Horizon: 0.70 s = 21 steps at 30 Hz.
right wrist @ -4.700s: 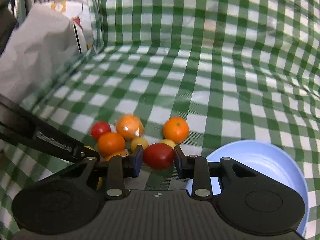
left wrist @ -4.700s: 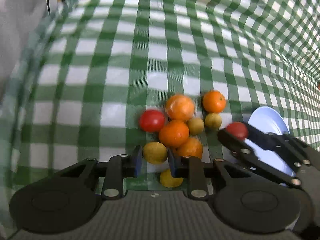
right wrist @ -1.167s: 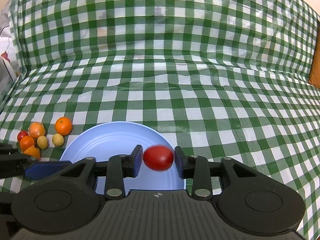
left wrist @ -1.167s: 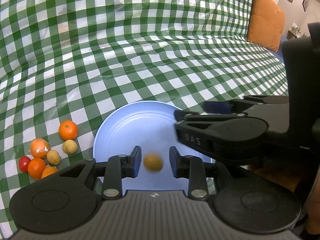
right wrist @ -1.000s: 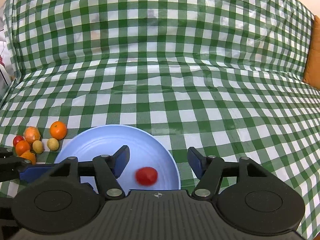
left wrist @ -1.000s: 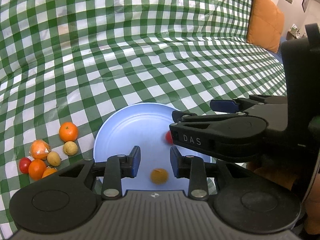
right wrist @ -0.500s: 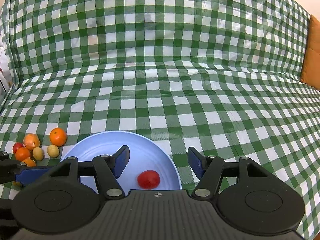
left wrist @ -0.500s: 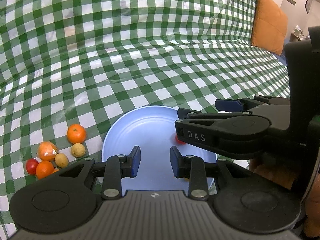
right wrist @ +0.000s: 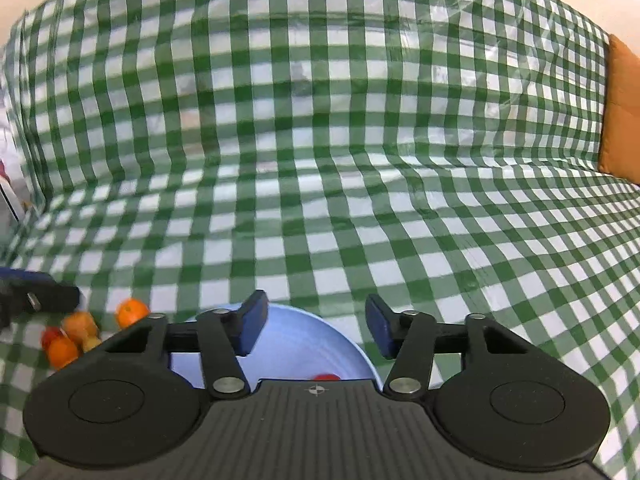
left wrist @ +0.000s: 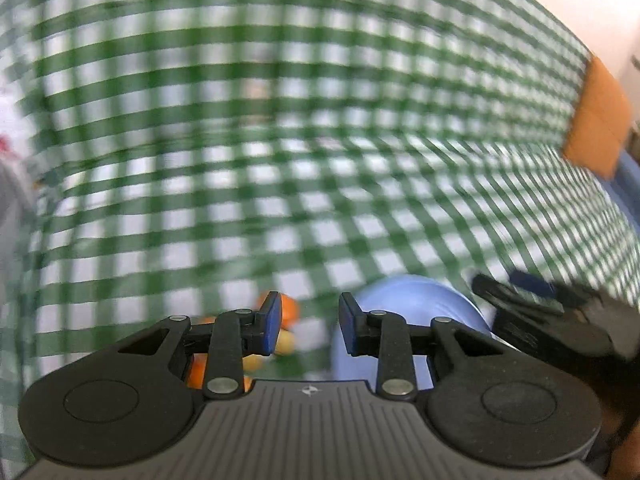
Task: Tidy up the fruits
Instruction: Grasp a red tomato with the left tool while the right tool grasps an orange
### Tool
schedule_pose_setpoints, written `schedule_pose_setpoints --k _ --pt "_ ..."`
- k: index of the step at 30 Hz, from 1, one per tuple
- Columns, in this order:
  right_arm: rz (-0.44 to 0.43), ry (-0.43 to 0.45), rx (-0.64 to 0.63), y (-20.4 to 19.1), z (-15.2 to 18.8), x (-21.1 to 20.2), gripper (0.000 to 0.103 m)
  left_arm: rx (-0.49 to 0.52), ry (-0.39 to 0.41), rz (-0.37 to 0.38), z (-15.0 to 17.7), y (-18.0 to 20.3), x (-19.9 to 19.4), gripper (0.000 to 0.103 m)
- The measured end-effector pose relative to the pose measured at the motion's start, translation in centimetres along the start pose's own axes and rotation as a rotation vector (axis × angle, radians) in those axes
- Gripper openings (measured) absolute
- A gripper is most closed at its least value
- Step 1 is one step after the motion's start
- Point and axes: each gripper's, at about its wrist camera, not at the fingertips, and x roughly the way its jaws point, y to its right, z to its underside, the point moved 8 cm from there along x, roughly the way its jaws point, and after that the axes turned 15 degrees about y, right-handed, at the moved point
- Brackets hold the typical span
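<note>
Now the left gripper [left wrist: 307, 328] hangs over the fruit pile [right wrist: 76, 334], jaws narrowly parted and empty; the right gripper [right wrist: 313, 330], also empty, is closing its jaws above the plate [right wrist: 304, 332], where a tomato [right wrist: 327, 377] lies. Best to settle the left over one outer fruit, such as the orange [right wrist: 132, 312], and avoid nudging its neighbours.

One blue plate [right wrist: 344, 340] is seen, one red tomato [right wrist: 325, 377] on it. About five loose fruits [right wrist: 76, 334] are counted beside it, partly hidden. One orange cushion [right wrist: 622, 112] is seen.
</note>
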Motion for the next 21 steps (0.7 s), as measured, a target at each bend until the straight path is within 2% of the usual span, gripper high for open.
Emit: schedule_pose_setpoints --k 4,8,12,14,21 --pt "-0.063 0.031 0.029 -1.7 -0.7 -0.2 0.038 -0.116 0.007 -0.071 -1.5 -6.1 -0.4 0.034" --pt "-0.150 0.036 0.027 -4.3 -0.8 -0.4 0.037 -0.182 -0.015 -0.119 -1.3 -9.8 -0.3 0.034" --pt "-0.242 0.015 0.021 -7.2 -0.6 -0.2 0.037 -0.181 -0.040 -0.109 0.3 -10.9 0.5 0.034" --pt "-0.283 -0.007 0.004 -8.6 -0.6 0.2 0.038 -0.190 -0.108 -0.136 1.8 -11.7 1.7 0.034" --pt "-0.450 -0.123 -0.067 -14.9 2.0 0.2 0.038 -0.254 -0.155 -0.090 3.3 -12.3 3.4 0.034"
